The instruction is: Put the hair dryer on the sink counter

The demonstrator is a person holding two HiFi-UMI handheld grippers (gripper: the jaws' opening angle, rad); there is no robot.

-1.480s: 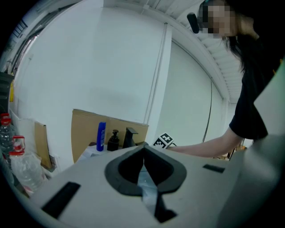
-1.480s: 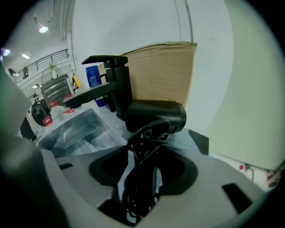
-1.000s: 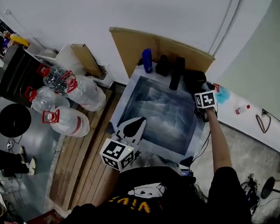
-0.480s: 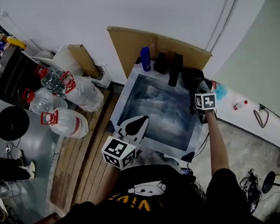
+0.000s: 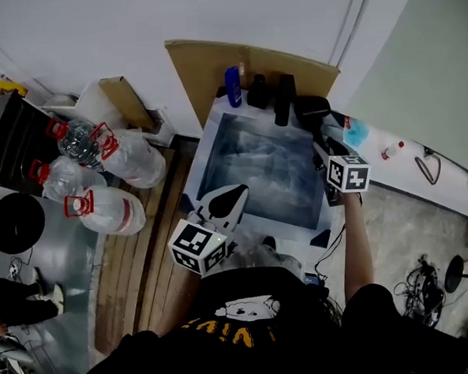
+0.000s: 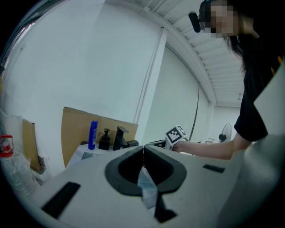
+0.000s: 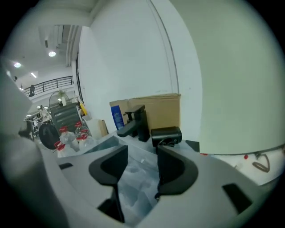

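Since the hair dryer [image 7: 167, 135] already lies on the sink counter [image 5: 203, 156], only a clean retreat is judged left. At left, the left gripper [image 6: 143, 153] is held pressed together, empty. At right, the right gripper [image 7: 141, 153] is spread (its jaws have just been closing slightly, nothing between them). It is best drawn straight back, since the dryer lies just beyond its tips, apart, beside the black tap [image 7: 138, 120].

Black T-shirt [image 5: 264, 293] with yellow lettering is worn; grey left tool [image 5: 237, 192] and right tool [image 5: 325, 147] bear marker cubes [image 5: 197, 248].
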